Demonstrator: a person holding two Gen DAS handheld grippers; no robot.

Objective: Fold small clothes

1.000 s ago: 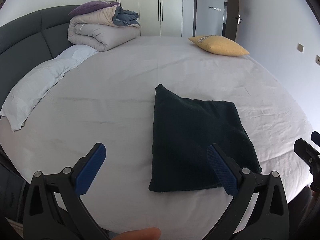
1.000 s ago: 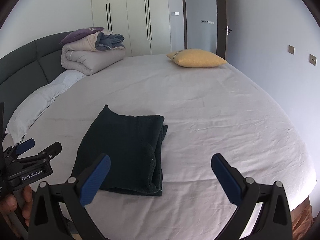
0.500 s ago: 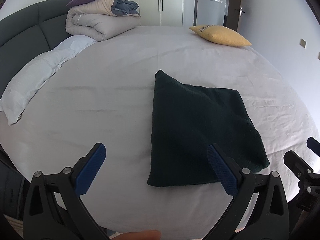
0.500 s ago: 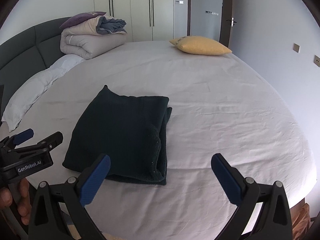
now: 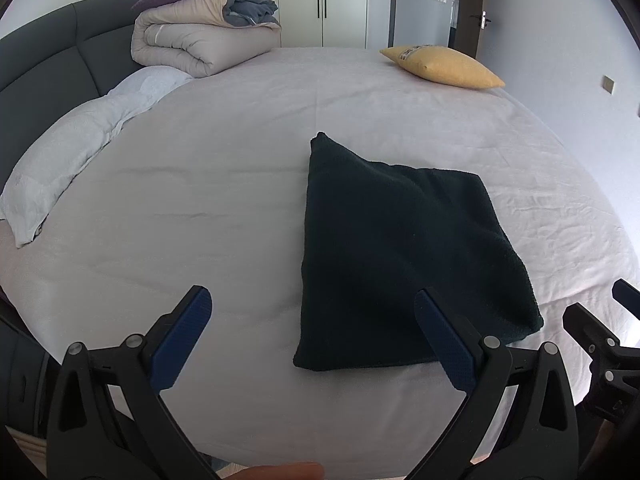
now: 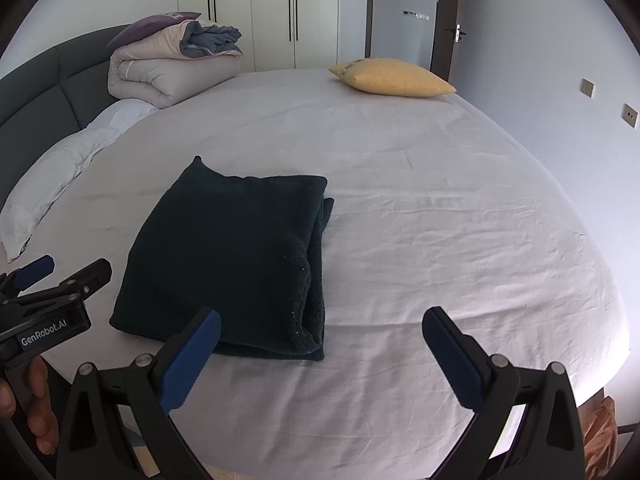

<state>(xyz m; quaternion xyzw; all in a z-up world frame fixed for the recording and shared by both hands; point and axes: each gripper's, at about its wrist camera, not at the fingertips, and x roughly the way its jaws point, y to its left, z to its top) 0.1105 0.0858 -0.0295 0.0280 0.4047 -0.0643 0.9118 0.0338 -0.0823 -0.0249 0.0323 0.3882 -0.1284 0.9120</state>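
So the folded dark green garment (image 5: 404, 256) sits near the bed's (image 5: 224, 184) near edge, long axis running near-to-far, between both spread-open empty grippers, left gripper (image 5: 312, 336) slightly nearer than right gripper (image 6: 320, 354).

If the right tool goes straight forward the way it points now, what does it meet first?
Probably the bare bed sheet. The right tool is open and aimed just right of the folded dark garment, whose near right corner sits close to the line, so depth leaves doubt.
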